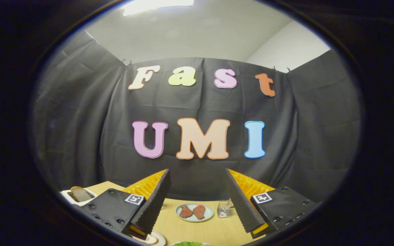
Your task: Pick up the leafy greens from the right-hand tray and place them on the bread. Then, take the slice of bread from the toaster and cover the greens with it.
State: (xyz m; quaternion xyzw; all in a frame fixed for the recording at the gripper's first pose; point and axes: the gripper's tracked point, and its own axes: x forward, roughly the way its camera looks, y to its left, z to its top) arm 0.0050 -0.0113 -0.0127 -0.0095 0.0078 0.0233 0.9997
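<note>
My gripper (pixel 197 201) is open, held high above the wooden table (pixel 214 229), with nothing between its two fingers (pixel 154 201). Below and between the fingers, a sliver of the leafy greens (pixel 187 243) shows at the near side. Just under the left finger lies the rim of a plate (pixel 156 239) whose contents I cannot make out. To the far left stands the white toaster (pixel 70 197) with a brown slice of bread (pixel 80 194) sticking up from its slot.
A pale blue plate (pixel 209 216) with two reddish meat slices (pixel 192 212) sits beyond the fingers, mid-table. A small clear container (pixel 225 208) stands to its right. The black cloth wall closes the back of the table.
</note>
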